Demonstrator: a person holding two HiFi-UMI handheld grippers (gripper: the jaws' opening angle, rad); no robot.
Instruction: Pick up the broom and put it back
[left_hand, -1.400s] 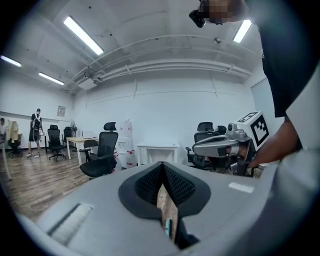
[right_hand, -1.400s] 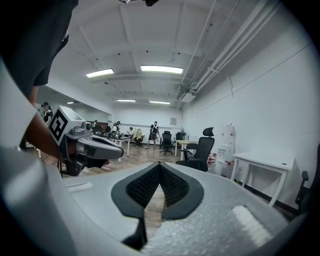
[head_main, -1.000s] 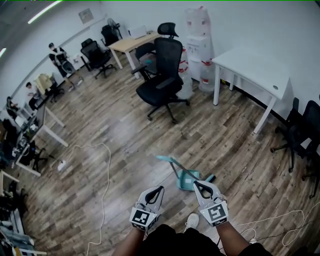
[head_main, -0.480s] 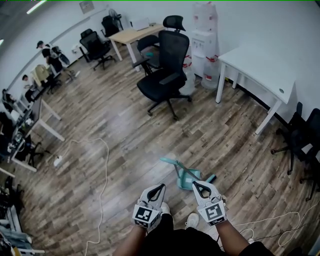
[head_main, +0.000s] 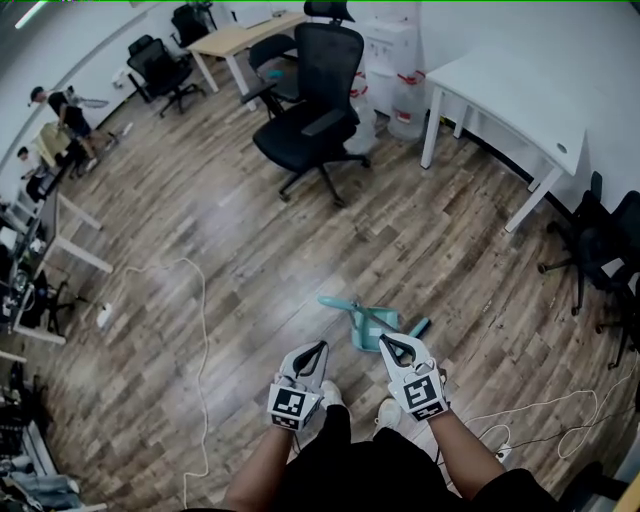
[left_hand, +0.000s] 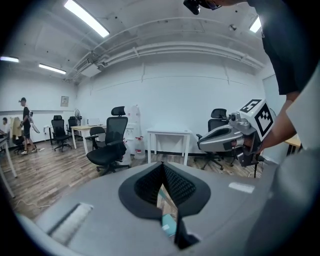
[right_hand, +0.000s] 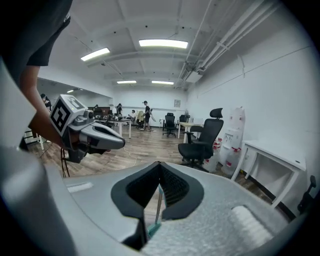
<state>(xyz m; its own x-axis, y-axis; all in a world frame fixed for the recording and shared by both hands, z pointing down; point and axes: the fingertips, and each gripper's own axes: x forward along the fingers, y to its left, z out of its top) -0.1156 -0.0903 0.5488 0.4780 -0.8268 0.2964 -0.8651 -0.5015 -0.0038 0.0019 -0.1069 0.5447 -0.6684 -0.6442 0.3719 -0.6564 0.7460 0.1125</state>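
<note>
broom location: broom (head_main: 372, 330) lies flat on the wood floor (head_main: 220, 230), just ahead of the person's shoes (head_main: 386, 412). It is well apart from the black office chair (head_main: 312, 120) and the white table (head_main: 520, 95). A white cable (head_main: 197, 330) loops on the floor off to its left.
broom vs left gripper: left gripper (head_main: 321, 346) tips sit just left of the teal body in the head view, with a strip of floor between them.
broom vs right gripper: right gripper (head_main: 384, 340) tips overlap the near edge of the teal body in the head view. Touching or above it, can't tell.
broom axis: runs roughly left-right across the head view, slightly skewed. The thin teal end points up-left and the dark end points right. Too blurred to tell head from handle.
left gripper state: clenched, tips (left_hand: 163, 166) meet and nothing is pinched. The teal broom (left_hand: 169, 223) shows through the slit below the tips, down on the floor.
right gripper state: clenched, tips (right_hand: 159, 164) together and empty. The broom (right_hand: 154, 229) is seen through the slit, on the floor beyond.
grippers: side by side, both aimed forward and a bit down.
</note>
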